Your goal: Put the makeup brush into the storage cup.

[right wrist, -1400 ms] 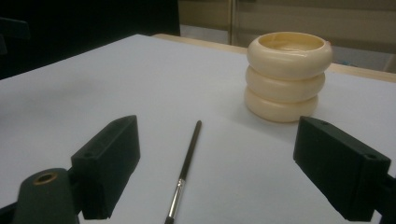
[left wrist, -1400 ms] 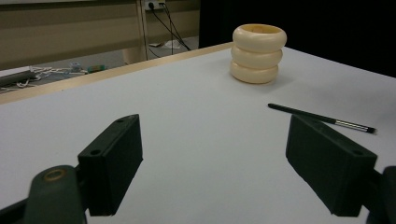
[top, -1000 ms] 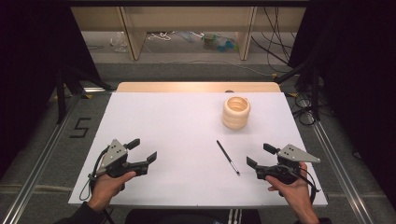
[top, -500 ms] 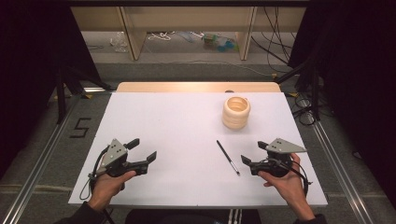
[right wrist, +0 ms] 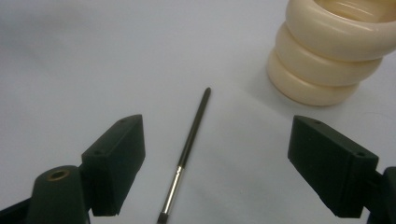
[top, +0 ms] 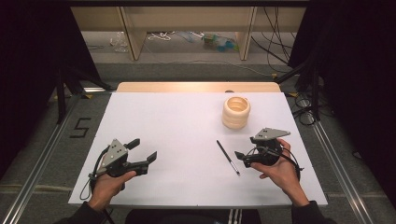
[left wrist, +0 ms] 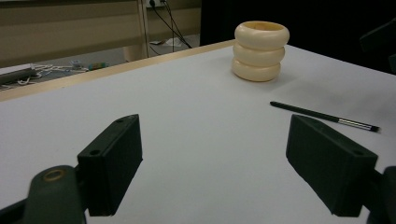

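Black-jawed and spread wide, the right hand-held gripper hangs at lower right of the high view, a slim black brush lying just beside it on the white table. Lower left, the left hand-held gripper gapes empty. A cream ringed holder stands above.

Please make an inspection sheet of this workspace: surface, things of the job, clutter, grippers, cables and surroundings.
Surface: white table top, flat, with a wooden strip along the far edge.
Job's things: thin black brush lying flat; cream ringed holder upright beyond it, apart from it.
Clutter: nothing seen on the table.
Grippers: left hand-held gripper open, low over bare table; right hand-held gripper open, aimed at the brush, not touching it.
Cables: one trails from each gripper; more lie on the floor at the far right.
Surroundings: wooden shelf frame behind, small items on the floor, a "5" mark on the floor at left.
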The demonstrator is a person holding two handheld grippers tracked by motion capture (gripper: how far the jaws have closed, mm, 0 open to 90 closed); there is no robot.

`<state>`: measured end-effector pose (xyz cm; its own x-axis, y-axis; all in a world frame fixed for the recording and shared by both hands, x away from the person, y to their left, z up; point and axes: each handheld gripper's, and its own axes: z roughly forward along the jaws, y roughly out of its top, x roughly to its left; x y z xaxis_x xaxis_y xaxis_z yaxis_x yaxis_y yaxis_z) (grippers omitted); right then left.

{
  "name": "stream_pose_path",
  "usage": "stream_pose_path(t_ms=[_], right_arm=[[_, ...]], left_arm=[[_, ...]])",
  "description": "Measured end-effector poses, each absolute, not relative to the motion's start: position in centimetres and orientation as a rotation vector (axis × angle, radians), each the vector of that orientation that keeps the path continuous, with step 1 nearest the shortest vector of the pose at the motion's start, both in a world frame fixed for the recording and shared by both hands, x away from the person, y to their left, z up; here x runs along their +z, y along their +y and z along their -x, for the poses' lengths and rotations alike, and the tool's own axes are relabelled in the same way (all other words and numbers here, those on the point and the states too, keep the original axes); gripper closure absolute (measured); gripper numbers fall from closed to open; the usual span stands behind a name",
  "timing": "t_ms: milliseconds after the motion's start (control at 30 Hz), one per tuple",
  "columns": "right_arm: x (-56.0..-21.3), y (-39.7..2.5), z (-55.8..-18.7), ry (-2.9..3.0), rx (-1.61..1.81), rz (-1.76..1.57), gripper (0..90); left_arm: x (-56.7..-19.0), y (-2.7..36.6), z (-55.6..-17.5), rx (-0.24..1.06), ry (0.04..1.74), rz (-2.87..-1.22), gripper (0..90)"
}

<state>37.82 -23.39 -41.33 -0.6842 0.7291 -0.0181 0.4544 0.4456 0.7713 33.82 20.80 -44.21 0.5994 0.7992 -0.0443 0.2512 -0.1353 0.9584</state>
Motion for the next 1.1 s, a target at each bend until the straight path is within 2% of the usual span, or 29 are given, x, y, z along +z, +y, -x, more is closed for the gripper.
stream_pose_path(t_ms=[1100], right_arm=[[-42.6, -18.8, -42.1, 2.630, 0.748, -0.936, 22.2]], left_arm=[[-44.3, 20.7, -33.9, 0.591, 0.874, -1.690, 18.4]])
